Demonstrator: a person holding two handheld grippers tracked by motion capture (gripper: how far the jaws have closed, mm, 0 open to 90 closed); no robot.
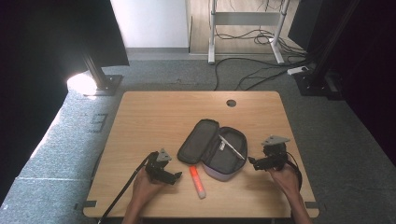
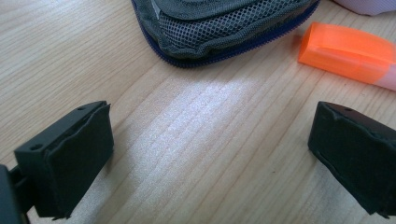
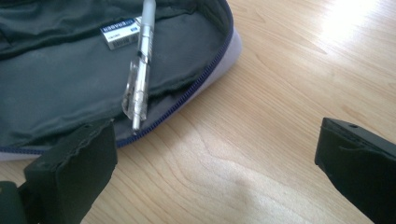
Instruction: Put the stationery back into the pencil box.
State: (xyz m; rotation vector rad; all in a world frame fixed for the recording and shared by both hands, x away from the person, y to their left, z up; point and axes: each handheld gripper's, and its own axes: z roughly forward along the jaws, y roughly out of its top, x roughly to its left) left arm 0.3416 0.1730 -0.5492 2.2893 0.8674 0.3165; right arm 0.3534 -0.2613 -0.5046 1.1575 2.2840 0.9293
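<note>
An open grey pencil case [image 1: 214,148] lies unzipped in the middle of the wooden table [image 1: 149,116]. Its mesh-lined lid [image 2: 219,25] is folded out to the left. Inside the main pocket lie a clear pen [image 3: 139,70] and a white eraser [image 3: 120,36]; the pen [image 1: 232,146] rests on the case's right half. An orange marker [image 1: 197,181] lies on the table in front of the case, and the marker [image 2: 348,53] is just beyond my left gripper [image 2: 210,158]. My left gripper [image 1: 176,176] is open over bare wood. My right gripper [image 3: 215,172] is open beside the case's right edge, nothing between its jaws. My right gripper [image 1: 254,163] faces the case.
A round cable hole [image 1: 231,102] sits near the table's far edge. Beyond the table are carpet, desk legs [image 1: 212,32] and loose cables [image 1: 252,70]. Bare wood lies left of the case and along the far side.
</note>
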